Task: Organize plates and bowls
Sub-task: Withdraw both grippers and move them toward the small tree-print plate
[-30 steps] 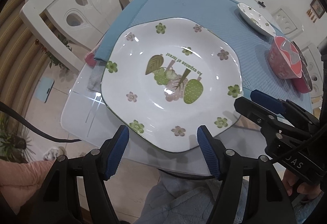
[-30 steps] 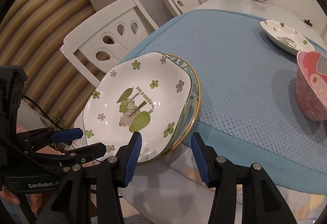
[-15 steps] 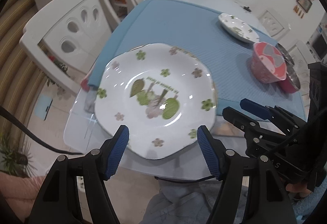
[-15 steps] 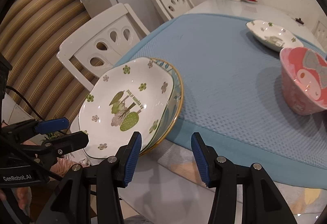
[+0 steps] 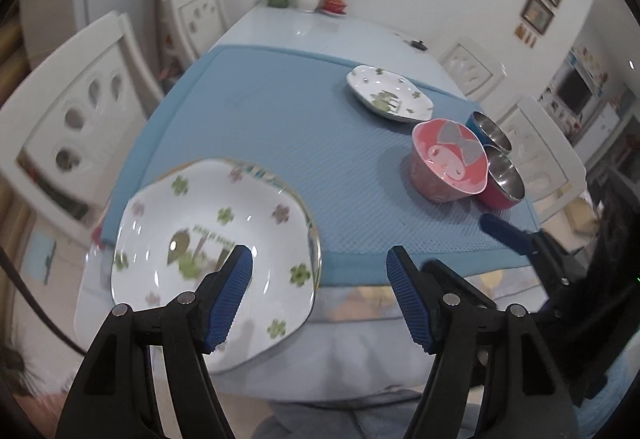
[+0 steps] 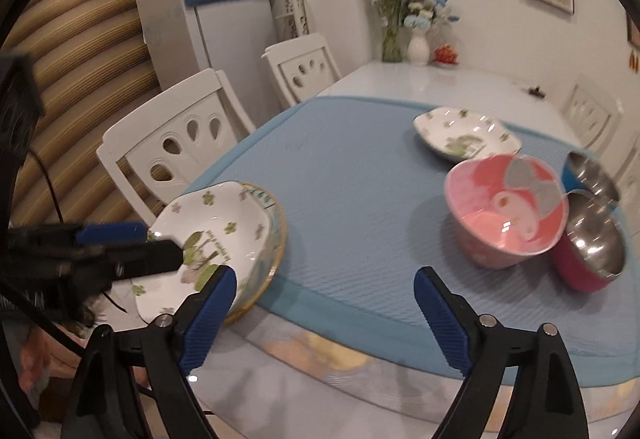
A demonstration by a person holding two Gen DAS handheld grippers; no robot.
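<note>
A white floral plate (image 5: 208,239) lies stacked on a gold-rimmed plate (image 6: 276,239) at the near left corner of the blue mat (image 5: 280,127); the top plate also shows in the right wrist view (image 6: 208,235). A second floral plate (image 5: 388,99) sits at the far side. A pink bowl (image 5: 450,163) stands beside two steel bowls, one blue (image 5: 488,131), one red (image 5: 502,183). My left gripper (image 5: 320,287) is open and empty above the table's near edge. My right gripper (image 6: 324,303) is open and empty, to its right.
White chairs (image 5: 76,135) stand along the left side and more (image 5: 536,155) on the right. A vase of flowers (image 6: 416,47) stands at the table's far end. A fridge (image 6: 216,11) stands behind the chairs. The glass table edge (image 6: 320,359) is near me.
Both grippers have pulled back and tilted up from the stacked plates. The view has swung right, so the pink and steel bowls now show more fully. The plates have not moved.
</note>
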